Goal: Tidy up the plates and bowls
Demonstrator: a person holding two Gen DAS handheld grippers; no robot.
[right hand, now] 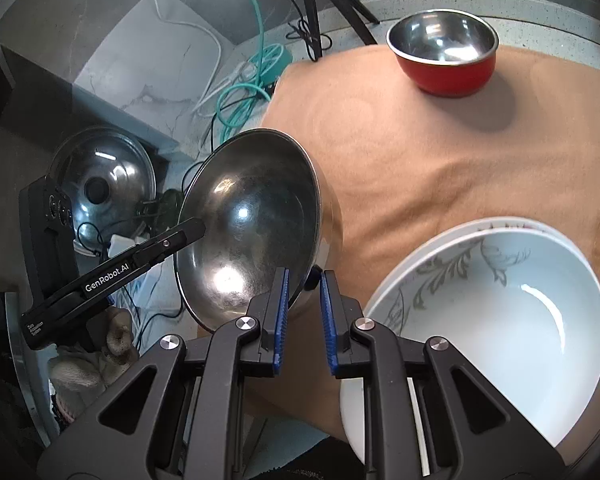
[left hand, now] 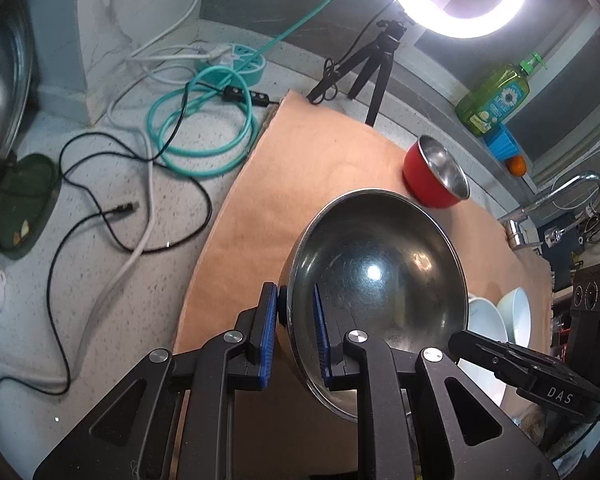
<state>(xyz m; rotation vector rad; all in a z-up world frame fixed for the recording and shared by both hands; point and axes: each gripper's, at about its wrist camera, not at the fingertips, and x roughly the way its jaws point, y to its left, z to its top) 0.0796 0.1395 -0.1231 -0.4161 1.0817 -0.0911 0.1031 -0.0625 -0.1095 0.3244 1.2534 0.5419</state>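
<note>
Over the tan mat (left hand: 300,160), both grippers' jaws clamp opposite rims of 1 steel bowl (left hand: 380,272).

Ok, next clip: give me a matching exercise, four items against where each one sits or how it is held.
Items:
1. large steel bowl
2. red bowl with steel inside
3. white patterned bowl
4. green soap bottle

States:
A. on the ledge behind the counter
B. standing alone on the tan mat
C. rim clamped by both grippers
D. nested on another white dish

Pairs: 1-C, 2-B, 3-D, 4-A
</note>
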